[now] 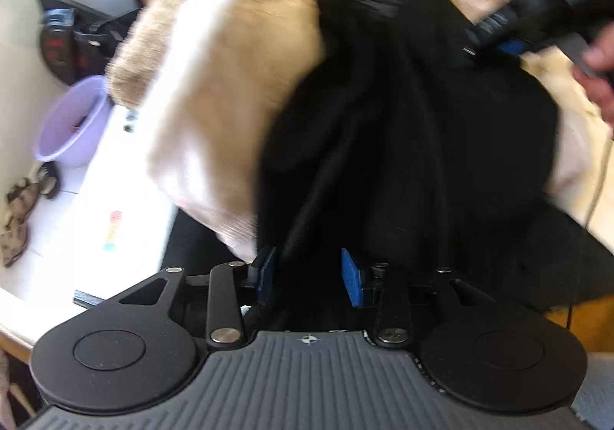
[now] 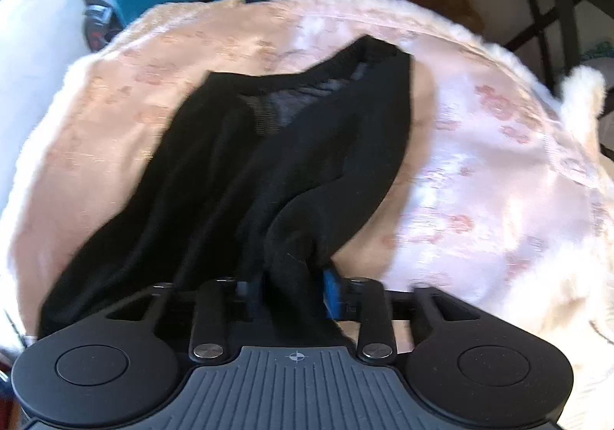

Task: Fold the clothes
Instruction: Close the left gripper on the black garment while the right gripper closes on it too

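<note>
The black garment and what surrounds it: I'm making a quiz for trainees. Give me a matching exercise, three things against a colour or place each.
Things:
1. black garment
2. bowl
3. bed cover

Descriptions:
A. lilac, on the white surface at the left wrist view's left
B. pale pink with a flower pattern
C. bunched between the right gripper's blue pads

Pairs: 1-C, 2-A, 3-B
</note>
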Demonstrator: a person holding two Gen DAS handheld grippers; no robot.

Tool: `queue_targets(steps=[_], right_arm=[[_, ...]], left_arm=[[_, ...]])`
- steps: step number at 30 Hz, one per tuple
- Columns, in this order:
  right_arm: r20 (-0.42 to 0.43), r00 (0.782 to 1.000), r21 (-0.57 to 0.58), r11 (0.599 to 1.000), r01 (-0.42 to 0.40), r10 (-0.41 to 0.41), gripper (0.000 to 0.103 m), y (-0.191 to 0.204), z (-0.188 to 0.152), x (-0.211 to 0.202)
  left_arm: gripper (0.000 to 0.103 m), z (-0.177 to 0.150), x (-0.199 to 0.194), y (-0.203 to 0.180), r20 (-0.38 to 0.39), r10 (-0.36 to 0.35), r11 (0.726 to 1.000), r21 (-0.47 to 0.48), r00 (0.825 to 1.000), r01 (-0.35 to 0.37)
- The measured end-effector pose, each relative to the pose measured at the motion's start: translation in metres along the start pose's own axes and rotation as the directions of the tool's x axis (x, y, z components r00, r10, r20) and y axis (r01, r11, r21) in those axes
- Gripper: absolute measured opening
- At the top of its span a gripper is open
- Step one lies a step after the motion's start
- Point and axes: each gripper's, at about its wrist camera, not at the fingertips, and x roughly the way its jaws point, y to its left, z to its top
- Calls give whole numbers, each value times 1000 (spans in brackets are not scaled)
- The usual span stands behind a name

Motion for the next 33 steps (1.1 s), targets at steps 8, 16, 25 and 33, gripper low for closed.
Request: queue_targets(steps=[8,16,25,33], right_arm=[[-23,999,-8,999,-41,40,32,4,10,16],[77,986,67,986,-156,151,10,-6,34,-34],[26,994,250,962,-105,102,10,-51,12,-38],[-20,999,288,957,-34,41,59,-47,17,-7]], left_arm=[[34,-9,3,-7,-72,-91,996,20,993,92],[19,5,-23,-6,-38,-249,968,-31,968,248],[72,29,-2,-7,52,-60,997,61,997,57],[55,33,29,14,-131,-233,967,76,964,244]])
